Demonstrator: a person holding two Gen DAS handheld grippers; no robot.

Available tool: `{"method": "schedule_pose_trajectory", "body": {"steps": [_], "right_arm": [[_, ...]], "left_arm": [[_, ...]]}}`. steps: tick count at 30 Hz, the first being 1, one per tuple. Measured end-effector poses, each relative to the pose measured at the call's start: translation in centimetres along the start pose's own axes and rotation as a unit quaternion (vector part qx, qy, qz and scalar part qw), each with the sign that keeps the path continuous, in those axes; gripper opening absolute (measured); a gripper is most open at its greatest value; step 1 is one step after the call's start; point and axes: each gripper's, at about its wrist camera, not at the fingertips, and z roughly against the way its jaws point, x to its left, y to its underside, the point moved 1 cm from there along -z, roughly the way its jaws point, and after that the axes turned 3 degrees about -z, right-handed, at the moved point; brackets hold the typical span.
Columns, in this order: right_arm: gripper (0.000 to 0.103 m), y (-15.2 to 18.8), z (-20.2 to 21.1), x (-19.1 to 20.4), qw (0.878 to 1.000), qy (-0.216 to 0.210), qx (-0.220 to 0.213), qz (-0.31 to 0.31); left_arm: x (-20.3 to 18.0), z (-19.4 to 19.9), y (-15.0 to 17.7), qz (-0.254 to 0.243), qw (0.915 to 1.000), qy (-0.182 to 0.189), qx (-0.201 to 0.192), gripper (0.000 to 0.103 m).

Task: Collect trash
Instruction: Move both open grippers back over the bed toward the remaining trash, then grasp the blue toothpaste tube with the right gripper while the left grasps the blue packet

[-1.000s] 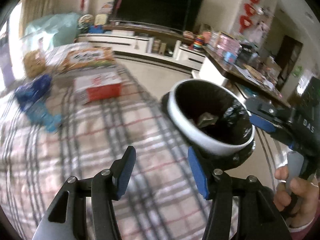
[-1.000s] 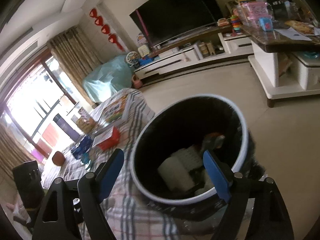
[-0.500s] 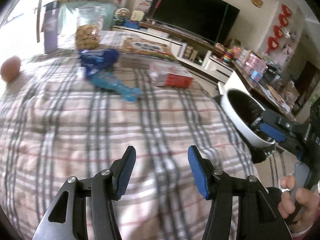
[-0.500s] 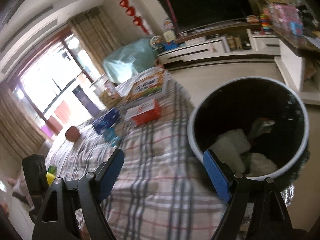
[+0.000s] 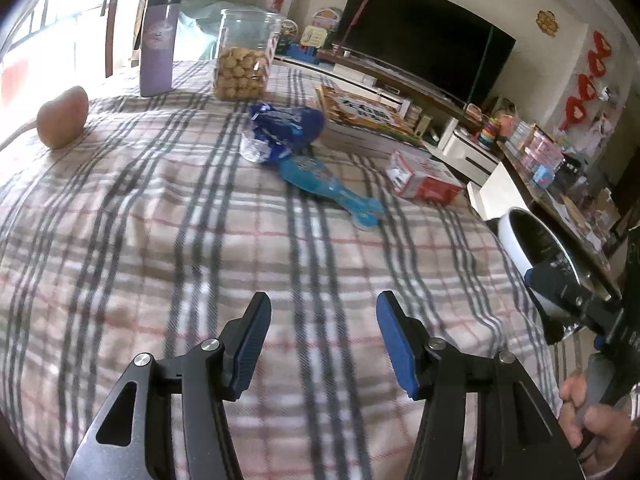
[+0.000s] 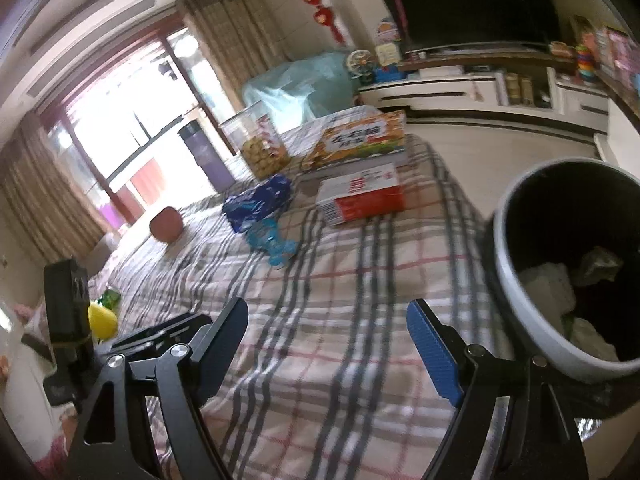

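On the plaid tablecloth (image 5: 200, 240) lie a crumpled blue wrapper (image 5: 286, 128), a squashed light-blue plastic bottle (image 5: 332, 190) and a red-and-white carton (image 5: 424, 182). My left gripper (image 5: 323, 300) hovers over bare cloth well short of them, its jaws opening with nothing between them. My right gripper (image 6: 327, 308) stands open and empty over the cloth too. From the right wrist, the wrapper (image 6: 260, 200), bottle (image 6: 272, 242) and carton (image 6: 360, 196) sit ahead. The white bin (image 6: 516, 280) with a black liner stands just right of the right gripper, crumpled white paper inside.
At the table's far end stand a cookie jar (image 5: 244, 60), a purple flask (image 5: 158, 44) and a colourful flat box (image 5: 360, 112). A brown rounded object (image 5: 62, 116) lies at the left. The bin (image 5: 516, 240) is off the table's right edge. A TV cabinet lies beyond.
Both views have swung away from the bin toward the table. The bin slid from between the fingers to the right edge, and the wrapper, bottle and carton came into clear sight.
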Motion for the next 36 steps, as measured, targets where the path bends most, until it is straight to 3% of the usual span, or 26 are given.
{"method": "schedule_pose_trajectory", "body": {"steps": [10, 16, 25, 26, 28, 29, 33, 36], "right_arm": [[0.083, -0.5, -3.3, 1.5, 0.999, -0.013, 0.025, 0.036], [0.083, -1.0, -4.9, 2.4, 0.997, -0.027, 0.037, 0.058], [0.083, -1.7, -7.3, 3.2, 0.995, -0.033, 0.060, 0.078], [0.083, -1.8, -7.6, 3.3, 0.994, -0.033, 0.063, 0.080], [0.083, -2.0, -8.2, 3.5, 0.994, -0.035, 0.067, 0.084], [0.083, -2.2, -8.5, 3.7, 0.993, -0.035, 0.069, 0.086], [0.082, -2.5, -9.5, 4.5, 0.992, -0.031, 0.071, 0.097], [0.081, -2.9, -10.1, 5.1, 0.992, -0.019, 0.066, 0.108]], "left_arm": [[2.4, -3.4, -4.5, 0.003, 1.0000, -0.003, 0.001, 0.061], [3.5, -6.6, -7.9, 0.001, 1.0000, -0.007, 0.003, 0.073], [4.9, -9.7, -11.1, 0.003, 0.9999, -0.008, -0.015, 0.071], [4.9, -10.0, -11.2, 0.000, 0.9998, -0.007, -0.017, 0.068], [5.0, -10.8, -11.4, -0.008, 0.9998, -0.002, -0.015, 0.049], [5.0, -11.3, -11.5, -0.011, 0.9999, 0.001, -0.010, 0.033], [5.1, -11.6, -11.3, -0.020, 0.9997, 0.009, -0.012, 0.020], [5.5, -10.4, -10.7, -0.021, 0.9995, 0.010, -0.021, 0.018]]}}
